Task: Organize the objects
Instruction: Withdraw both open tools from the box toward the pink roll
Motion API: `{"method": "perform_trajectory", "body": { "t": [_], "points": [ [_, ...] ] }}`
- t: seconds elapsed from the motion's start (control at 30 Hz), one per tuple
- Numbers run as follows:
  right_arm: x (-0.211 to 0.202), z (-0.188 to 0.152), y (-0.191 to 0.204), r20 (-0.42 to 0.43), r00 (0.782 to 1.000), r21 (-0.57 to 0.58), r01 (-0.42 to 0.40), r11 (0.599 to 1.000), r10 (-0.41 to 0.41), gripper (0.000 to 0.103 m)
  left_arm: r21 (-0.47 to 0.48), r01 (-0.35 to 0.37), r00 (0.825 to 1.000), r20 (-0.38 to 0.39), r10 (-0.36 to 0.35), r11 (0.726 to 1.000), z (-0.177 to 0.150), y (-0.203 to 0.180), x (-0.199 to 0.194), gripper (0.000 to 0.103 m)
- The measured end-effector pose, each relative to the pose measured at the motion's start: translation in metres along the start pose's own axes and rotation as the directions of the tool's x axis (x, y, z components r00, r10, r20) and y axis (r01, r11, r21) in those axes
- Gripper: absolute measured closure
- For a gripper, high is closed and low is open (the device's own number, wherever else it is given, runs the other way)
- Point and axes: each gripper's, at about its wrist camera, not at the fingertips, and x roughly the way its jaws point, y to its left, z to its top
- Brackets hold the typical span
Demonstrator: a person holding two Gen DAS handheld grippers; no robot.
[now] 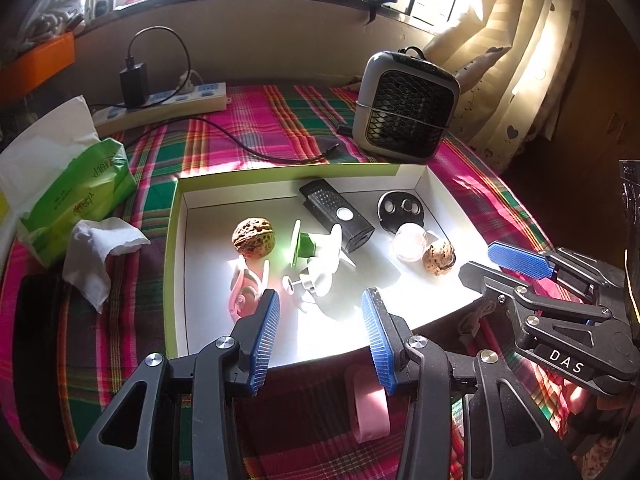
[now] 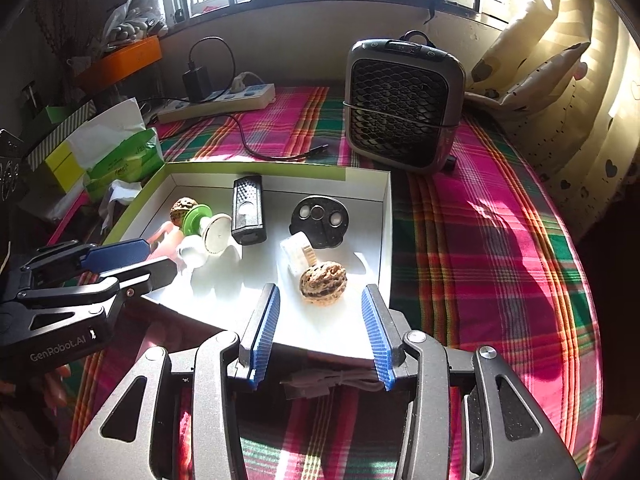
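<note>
The shallow box at frame centre looks like smooth matt card, white inside. Two walnuts have rough, wrinkled shells. The black remote is matt plastic. Woven plaid cloth covers the bench. Both claws, left and right, carry ribbed blue pads on black plastic arms.

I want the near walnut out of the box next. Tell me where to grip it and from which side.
Grip the walnut across its widest middle, coming from above and the near edge of the box. It lies free, and the open right gripper already faces it. The clear ball crowds its far side.
</note>
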Motion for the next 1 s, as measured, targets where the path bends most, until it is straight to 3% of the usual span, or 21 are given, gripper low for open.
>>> {"method": "perform_trajectory", "body": {
  "t": [0.5,1.0],
  "points": [
    [-0.025,-0.019,-0.005,0.049,0.999,0.033,0.016,0.999,-0.018,0.057,-0.008,-0.005,0.999,0.042,0.006,1.000,-0.022,-0.002,-0.027,0.062],
    [-0.029,-0.040,-0.013,0.054,0.997,0.051,0.057,0.997,-0.060,0.055,-0.022,0.052,0.999,0.006,-0.052,0.998,-0.045,-0.007,-0.026,0.062]
  ]
}}
